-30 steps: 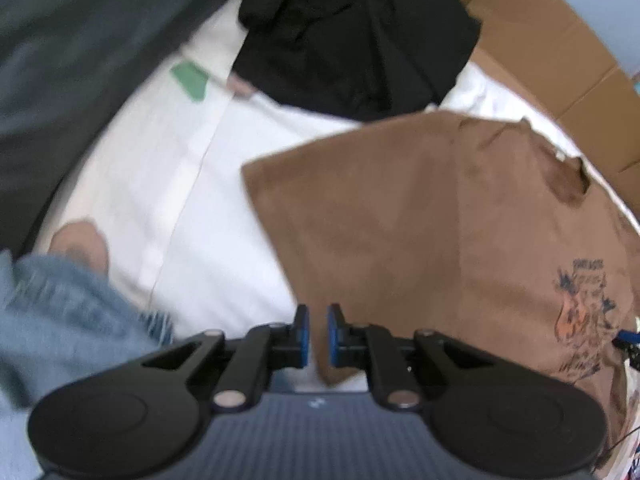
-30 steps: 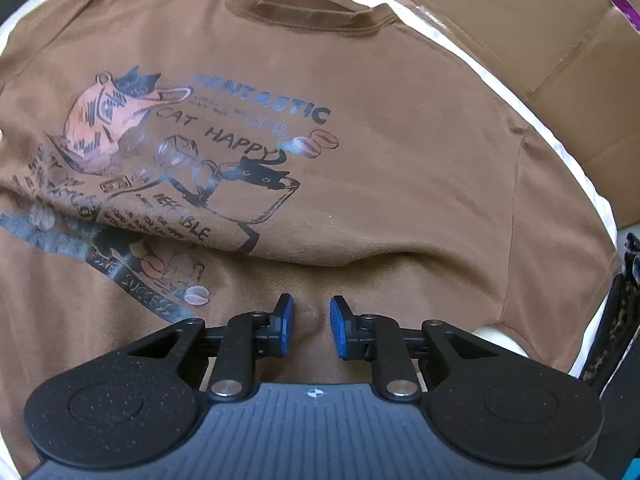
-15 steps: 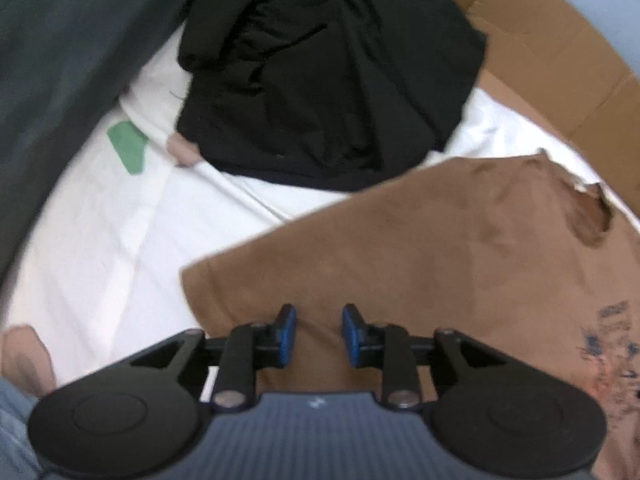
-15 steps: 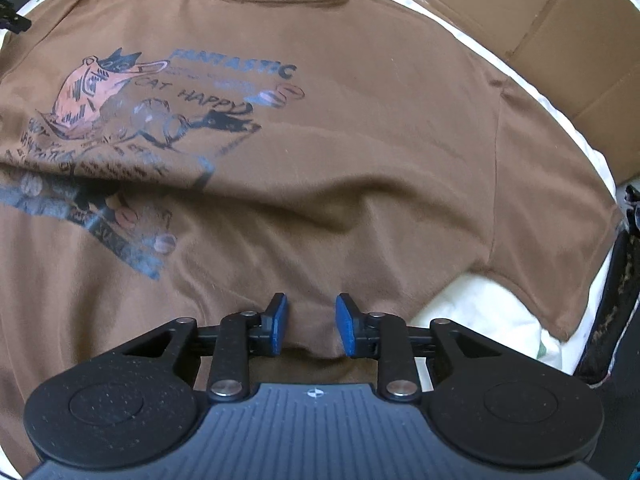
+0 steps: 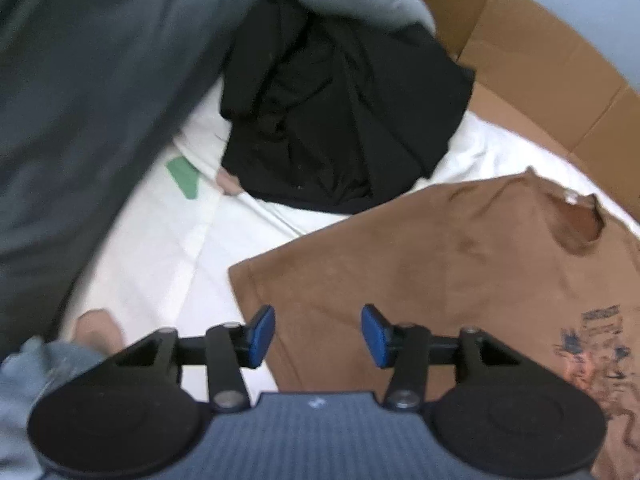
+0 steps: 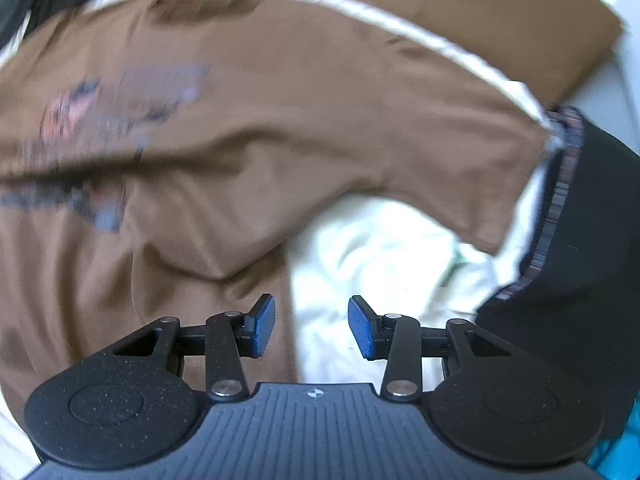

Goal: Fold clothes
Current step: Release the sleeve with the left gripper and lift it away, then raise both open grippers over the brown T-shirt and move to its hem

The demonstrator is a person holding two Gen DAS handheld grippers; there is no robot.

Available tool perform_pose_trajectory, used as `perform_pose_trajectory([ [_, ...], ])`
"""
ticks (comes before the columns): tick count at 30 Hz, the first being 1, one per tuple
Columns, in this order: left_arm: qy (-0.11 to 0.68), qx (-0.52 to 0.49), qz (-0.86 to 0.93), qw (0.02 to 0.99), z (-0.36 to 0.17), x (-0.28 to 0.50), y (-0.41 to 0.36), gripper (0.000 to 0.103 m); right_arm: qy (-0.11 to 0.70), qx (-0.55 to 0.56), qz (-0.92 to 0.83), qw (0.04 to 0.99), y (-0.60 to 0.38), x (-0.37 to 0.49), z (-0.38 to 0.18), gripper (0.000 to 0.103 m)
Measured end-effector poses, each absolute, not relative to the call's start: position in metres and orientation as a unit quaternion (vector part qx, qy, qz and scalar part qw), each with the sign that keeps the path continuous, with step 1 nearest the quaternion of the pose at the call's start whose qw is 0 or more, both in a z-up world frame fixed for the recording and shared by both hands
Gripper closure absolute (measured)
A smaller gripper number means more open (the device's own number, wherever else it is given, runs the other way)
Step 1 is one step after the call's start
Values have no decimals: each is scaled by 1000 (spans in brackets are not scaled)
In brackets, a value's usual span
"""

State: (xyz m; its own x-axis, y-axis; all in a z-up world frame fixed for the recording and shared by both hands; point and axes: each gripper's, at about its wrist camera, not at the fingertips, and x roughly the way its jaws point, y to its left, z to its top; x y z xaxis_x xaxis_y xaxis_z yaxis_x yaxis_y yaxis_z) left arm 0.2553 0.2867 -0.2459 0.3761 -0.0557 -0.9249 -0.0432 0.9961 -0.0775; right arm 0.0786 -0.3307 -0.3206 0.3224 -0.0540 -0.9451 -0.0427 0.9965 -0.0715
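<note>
Brown T-shirt (image 5: 460,280) lies flat on the white bed sheet (image 5: 168,240) in the left wrist view, toward 3 o'clock. The left claw (image 5: 318,336) has just been opening and holds nothing. Black clothes (image 5: 344,128) are piled at 12 o'clock.

In the blurry right wrist view, the shirt (image 6: 260,120) fills 10 o'clock. The right claw (image 6: 312,328) has been opening too, empty, over the shirt's edge and the sheet (image 6: 380,248).
</note>
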Motion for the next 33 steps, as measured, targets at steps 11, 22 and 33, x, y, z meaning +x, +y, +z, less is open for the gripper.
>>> perform_pose_trajectory([
  [11, 525, -46, 27, 849, -89, 197, 286, 37, 471, 88, 6, 878, -377, 60, -198, 56],
  [22, 479, -41, -9, 877, 0, 151, 254, 27, 424, 88, 13, 901, -400, 49, -81, 51],
  [33, 489, -51, -110, 864, -51, 100, 194, 27, 452, 35, 1, 891, -396, 8, -68, 51],
])
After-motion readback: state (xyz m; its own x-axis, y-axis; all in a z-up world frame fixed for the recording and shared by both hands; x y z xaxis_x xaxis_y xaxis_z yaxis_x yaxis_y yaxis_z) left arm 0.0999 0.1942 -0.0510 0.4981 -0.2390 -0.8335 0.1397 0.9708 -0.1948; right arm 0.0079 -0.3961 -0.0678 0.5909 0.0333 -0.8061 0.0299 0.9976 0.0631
